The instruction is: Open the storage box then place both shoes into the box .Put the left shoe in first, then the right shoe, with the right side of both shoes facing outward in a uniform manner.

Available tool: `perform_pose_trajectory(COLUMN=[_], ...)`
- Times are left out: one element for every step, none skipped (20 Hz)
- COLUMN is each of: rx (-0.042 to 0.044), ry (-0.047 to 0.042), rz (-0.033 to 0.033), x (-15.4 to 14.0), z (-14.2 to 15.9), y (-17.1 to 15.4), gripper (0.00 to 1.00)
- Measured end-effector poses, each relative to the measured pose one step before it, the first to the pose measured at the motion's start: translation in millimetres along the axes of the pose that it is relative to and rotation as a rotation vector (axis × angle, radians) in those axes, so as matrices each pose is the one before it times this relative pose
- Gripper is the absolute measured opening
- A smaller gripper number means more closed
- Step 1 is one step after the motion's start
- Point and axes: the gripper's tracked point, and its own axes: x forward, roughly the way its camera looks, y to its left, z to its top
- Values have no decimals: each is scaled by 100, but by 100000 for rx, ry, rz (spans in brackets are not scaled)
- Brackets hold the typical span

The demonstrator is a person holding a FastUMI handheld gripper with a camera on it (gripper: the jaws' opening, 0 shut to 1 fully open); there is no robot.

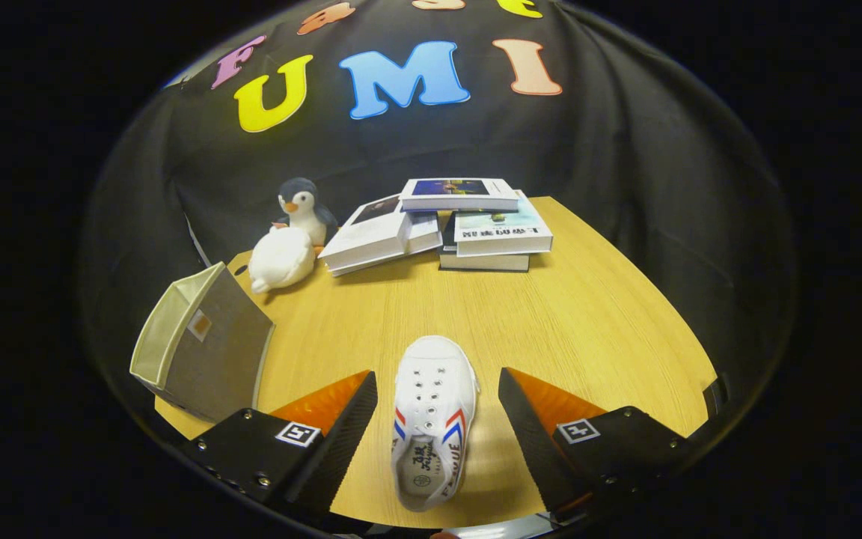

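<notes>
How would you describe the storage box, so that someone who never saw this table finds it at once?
Start at the wooden table. The open tongs sit at its near edge, with a white shoe between the fingers. The storage box stands beside them at the table's edge, nearer than the penguin toy. It is the only grey fabric thing, with a pale lining.

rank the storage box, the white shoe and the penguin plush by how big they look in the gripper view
1. Storage box, beside the tool's open fingers.
2. White shoe, between the fingers; close to the box, and nearness to the camera inflates it.
3. Penguin plush, clearly smallest, far back by the books.
</notes>
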Motion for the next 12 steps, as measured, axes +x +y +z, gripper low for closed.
perform_pose_trajectory(rx=[177,91,66,-221,-591,-723,-633,-443,-222,-183,-80,440], ry=[1650,2170,2589,2163,2056,1829,1544,1229,758,820,943,532], rz=[-510,-249,-142,-357,-592,-726,-358,-146,37,5,-221,114], x=[435,396,440,182,318,251,258,241,204,237,269,211], z=[-633,-896,-887,-759,-746,-815,-553,-525,-305,-400,-252,-220], y=[-319,-371,-235,-55,-261,-270,-71,-3,38,71,15,110], gripper=[99,99,99,99,99,99,99,99,99,99,99,99])
